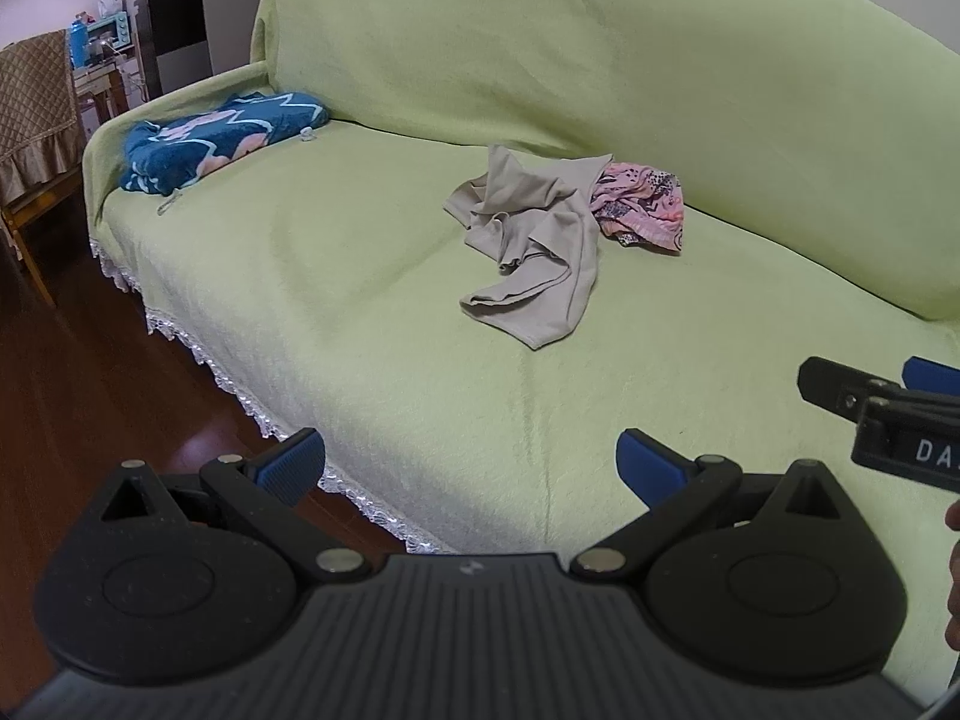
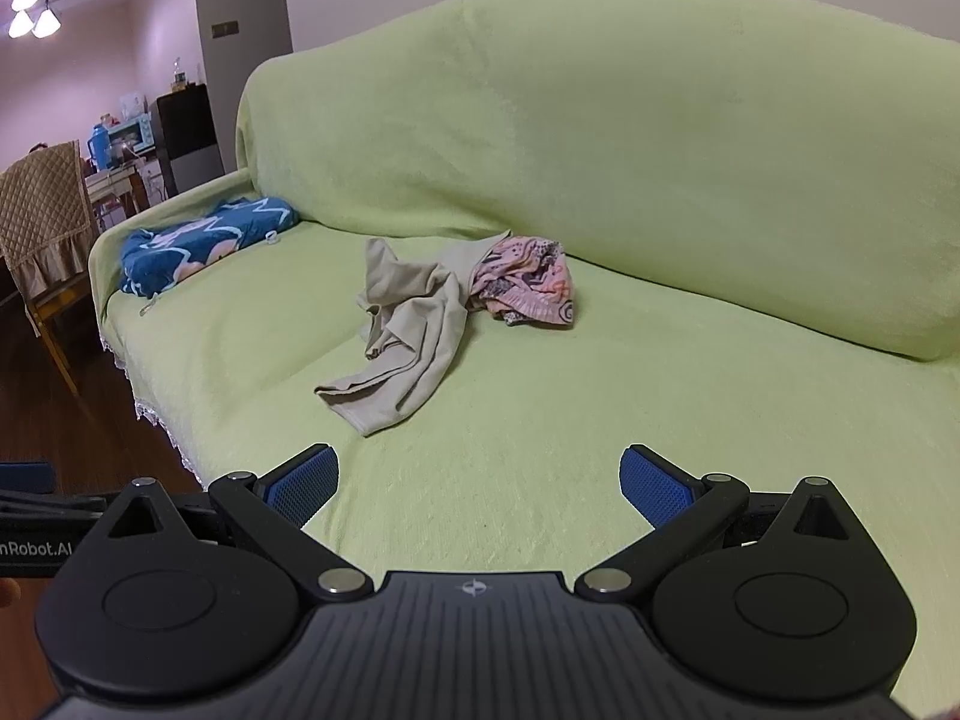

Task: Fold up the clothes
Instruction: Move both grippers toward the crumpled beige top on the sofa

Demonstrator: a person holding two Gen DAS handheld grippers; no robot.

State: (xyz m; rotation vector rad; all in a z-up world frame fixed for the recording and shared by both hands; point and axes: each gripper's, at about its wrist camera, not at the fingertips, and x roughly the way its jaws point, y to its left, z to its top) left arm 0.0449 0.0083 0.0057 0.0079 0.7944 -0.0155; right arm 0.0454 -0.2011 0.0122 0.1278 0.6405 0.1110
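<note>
Beige garment [image 1: 534, 240] lies crumpled well ahead of both wide-open, empty tongs [image 1: 471, 468] [image 2: 477, 483].

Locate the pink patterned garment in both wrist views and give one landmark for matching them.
Left wrist view: pink patterned garment right of centre, on the sofa seat, against the beige garment.
Right wrist view: pink patterned garment just above centre, again right of the beige garment.
Shared landmark: the blue patterned blanket by the sofa's far arm.
</note>
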